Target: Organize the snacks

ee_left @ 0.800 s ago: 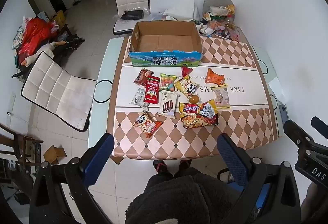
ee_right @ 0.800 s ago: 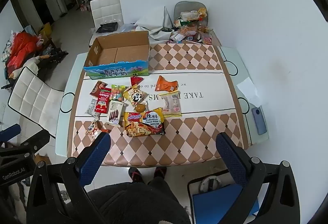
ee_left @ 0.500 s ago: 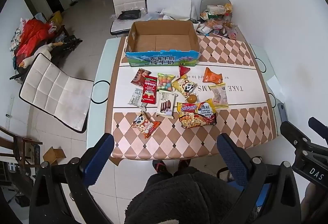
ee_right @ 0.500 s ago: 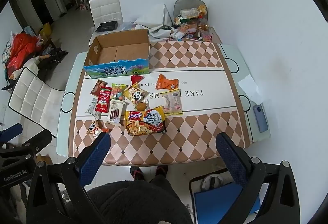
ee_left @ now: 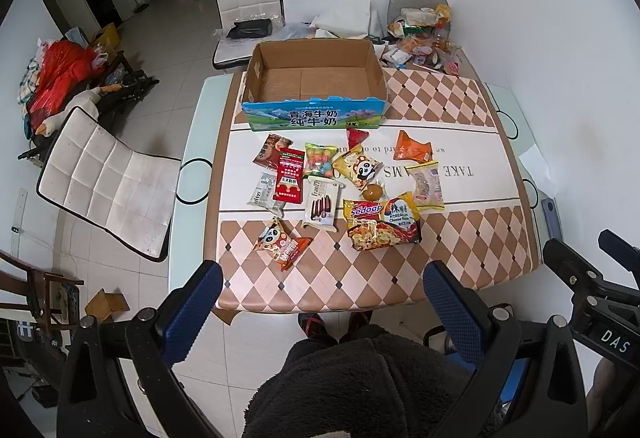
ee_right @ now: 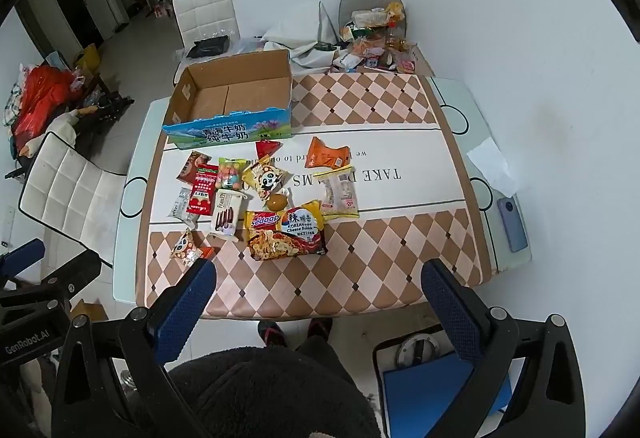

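- Brown corrugated cardboard box (ee_left: 314, 77), matt inside, printed glossy front.
- Shiny plastic noodle packet (ee_left: 382, 222).
- Smooth checked tablecloth (ee_left: 460, 250) over glass table (ee_left: 196, 125).
- Quilted white leatherette chair (ee_left: 108, 181).

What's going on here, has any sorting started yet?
Not yet. A person holds the left tool and right tool above the near edge of the table, both open and holding nothing. The snacks, among them the noodle pack and orange pouch, lie loose on the table in front of the box, which looks empty.
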